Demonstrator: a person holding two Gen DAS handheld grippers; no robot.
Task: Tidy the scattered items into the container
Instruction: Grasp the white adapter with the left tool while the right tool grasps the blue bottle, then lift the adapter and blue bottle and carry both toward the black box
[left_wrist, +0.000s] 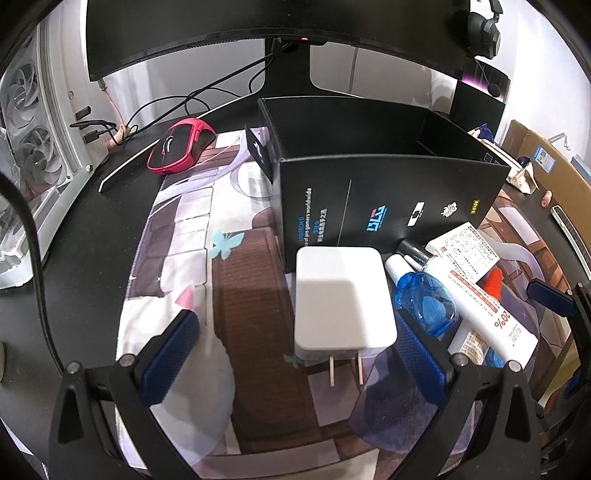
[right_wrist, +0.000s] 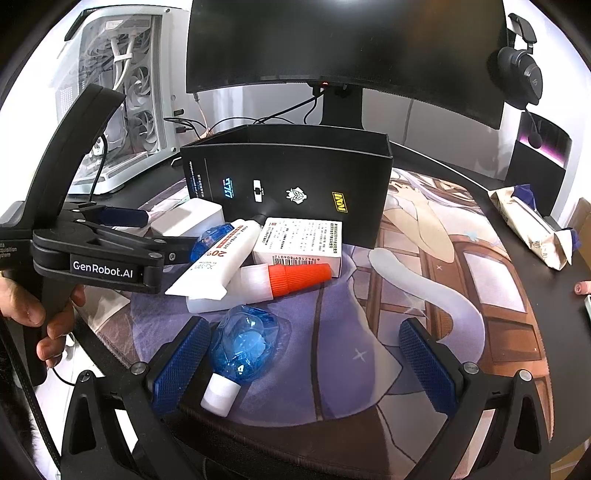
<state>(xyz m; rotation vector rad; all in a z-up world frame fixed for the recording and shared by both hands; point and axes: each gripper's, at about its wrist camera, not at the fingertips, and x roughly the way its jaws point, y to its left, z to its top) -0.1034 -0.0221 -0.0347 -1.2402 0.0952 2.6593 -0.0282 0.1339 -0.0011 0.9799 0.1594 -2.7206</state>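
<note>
An open black box (left_wrist: 369, 192) (right_wrist: 288, 177) stands on the printed desk mat. In front of it lies a white charger (left_wrist: 343, 299) (right_wrist: 188, 219), prongs toward me, between the fingers of my open left gripper (left_wrist: 295, 354) (right_wrist: 155, 230), not squeezed. To the charger's right are a blue bottle (left_wrist: 424, 302) (right_wrist: 208, 240), a white tube (left_wrist: 480, 306) (right_wrist: 218, 262), a white carton (left_wrist: 465, 247) (right_wrist: 303, 240) and an orange-capped bottle (right_wrist: 295, 280). My right gripper (right_wrist: 304, 365) is open low over the mat. A second blue bottle (right_wrist: 243, 347) lies just inside its left finger.
A pink and black mouse (left_wrist: 181, 151) sits at the mat's far left. Behind the box stand a monitor stand (right_wrist: 341, 107), cables and a white PC case (right_wrist: 129, 81). A paper packet (right_wrist: 532, 221) lies at the right. A hand (right_wrist: 55, 314) holds the left gripper's handle.
</note>
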